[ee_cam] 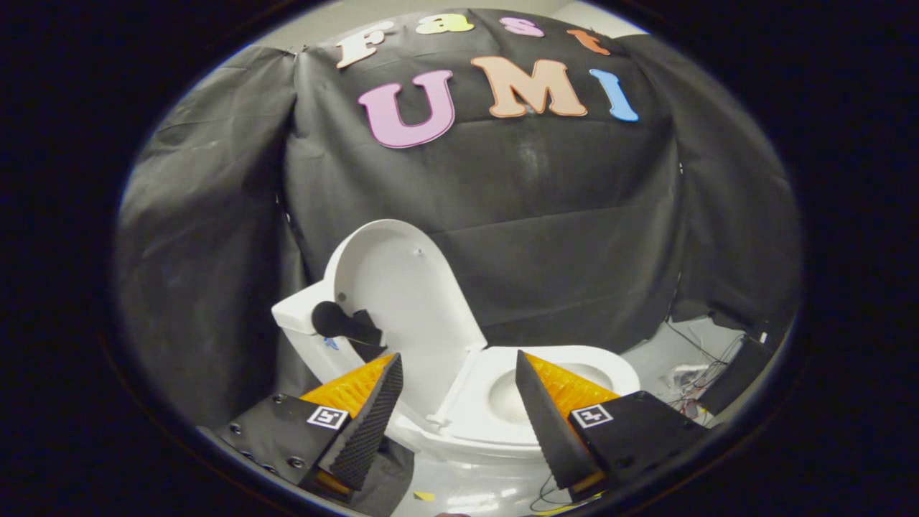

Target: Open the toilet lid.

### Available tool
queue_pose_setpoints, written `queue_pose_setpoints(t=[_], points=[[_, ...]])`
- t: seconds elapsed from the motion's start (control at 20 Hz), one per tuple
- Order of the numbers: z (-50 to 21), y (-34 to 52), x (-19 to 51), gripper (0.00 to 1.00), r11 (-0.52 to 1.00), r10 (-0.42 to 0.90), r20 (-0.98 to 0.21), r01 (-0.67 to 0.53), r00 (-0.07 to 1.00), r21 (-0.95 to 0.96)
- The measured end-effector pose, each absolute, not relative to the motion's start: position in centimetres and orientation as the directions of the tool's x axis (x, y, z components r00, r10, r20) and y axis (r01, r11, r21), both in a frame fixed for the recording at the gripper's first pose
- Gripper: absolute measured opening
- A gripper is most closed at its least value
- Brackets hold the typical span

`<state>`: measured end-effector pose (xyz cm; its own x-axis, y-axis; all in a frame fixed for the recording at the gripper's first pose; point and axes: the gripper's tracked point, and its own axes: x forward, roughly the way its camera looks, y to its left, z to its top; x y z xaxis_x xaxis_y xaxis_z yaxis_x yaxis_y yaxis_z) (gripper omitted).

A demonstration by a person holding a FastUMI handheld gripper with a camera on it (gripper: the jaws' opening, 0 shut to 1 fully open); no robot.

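Gripper view: my tool (458,373) hangs released, its two fingers spread wide and grasping nothing, with the toilet just ahead of and between them.
Lid position: the toilet lid (402,287) stands raised, nearly upright, tipped back towards the tank (298,316) against the black cloth wall.
Seat: the seat (574,359) lies down around the bowl (513,402), which is uncovered.
Task standing: I judge the opening done, since the lid rests up and my fingers are off it.
Risk one: the lid looks close to vertical, so a knock from my left finger (373,416) as I pull away could tip it forward and let it drop shut.
Risk two: a dark rounded object (337,322) sits beside the lid near the tank; I cannot tell what it is, and brushing it could jolt the lid.
Lid look: white, smooth, glossy plastic, oval, hinged at the back; probably light and slippery.
Floor: loose wires (693,388) lie to the right, well apart from the toilet.
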<state>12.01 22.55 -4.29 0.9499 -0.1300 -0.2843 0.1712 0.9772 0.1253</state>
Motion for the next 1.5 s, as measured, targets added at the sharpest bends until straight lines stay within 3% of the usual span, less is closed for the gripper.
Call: queue_pose_setpoints(t=[0.4, 0.7, 1.0, 1.5], points=[[-4.1, 15.5, 10.7, 0.97, 0.983, -0.150, -0.270, 0.173, 0.951, 0.063], [-6.1, 14.5, 9.6, 0.97, 0.996, -0.076, -0.276, 0.087, 0.958, 0.029], [-9.5, 11.8, 8.5, 0.97, 0.991, -0.108, -0.321, 0.129, 0.941, 0.045], [-2.9, 8.6, 9.6, 0.97, 0.983, -0.126, -0.120, 0.141, 0.985, 0.120]])
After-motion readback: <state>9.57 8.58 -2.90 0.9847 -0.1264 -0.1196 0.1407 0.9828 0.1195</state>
